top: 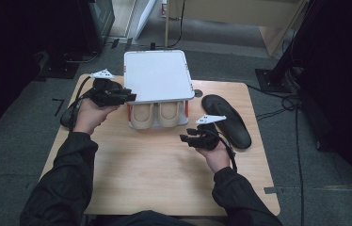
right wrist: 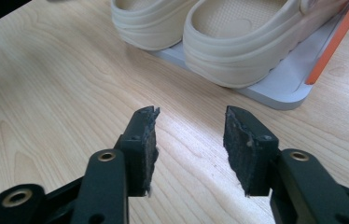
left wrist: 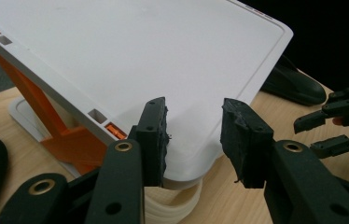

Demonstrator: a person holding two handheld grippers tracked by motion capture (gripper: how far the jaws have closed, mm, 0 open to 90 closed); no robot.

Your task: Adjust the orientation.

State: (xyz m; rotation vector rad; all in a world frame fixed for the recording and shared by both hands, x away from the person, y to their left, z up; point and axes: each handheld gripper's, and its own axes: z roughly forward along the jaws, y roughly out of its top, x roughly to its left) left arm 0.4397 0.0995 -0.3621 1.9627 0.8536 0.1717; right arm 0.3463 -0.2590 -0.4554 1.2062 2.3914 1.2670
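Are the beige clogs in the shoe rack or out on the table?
In. The beige clogs sit side by side on the lower shelf of the white rack, under its top shelf.

pair of clogs [top: 156, 114] on the rack's lower shelf [right wrist: 284, 88], sandal [top: 227, 121] right

We see a matt pale wood-grain table [right wrist: 46, 93], smooth cream rubbery clogs [right wrist: 238, 46] and a smooth white plastic rack [left wrist: 163, 56] with orange struts [left wrist: 37, 107]. The gripper pads [right wrist: 245, 140] look rough, worn black foam; the sandal [top: 228, 120] is matt black.
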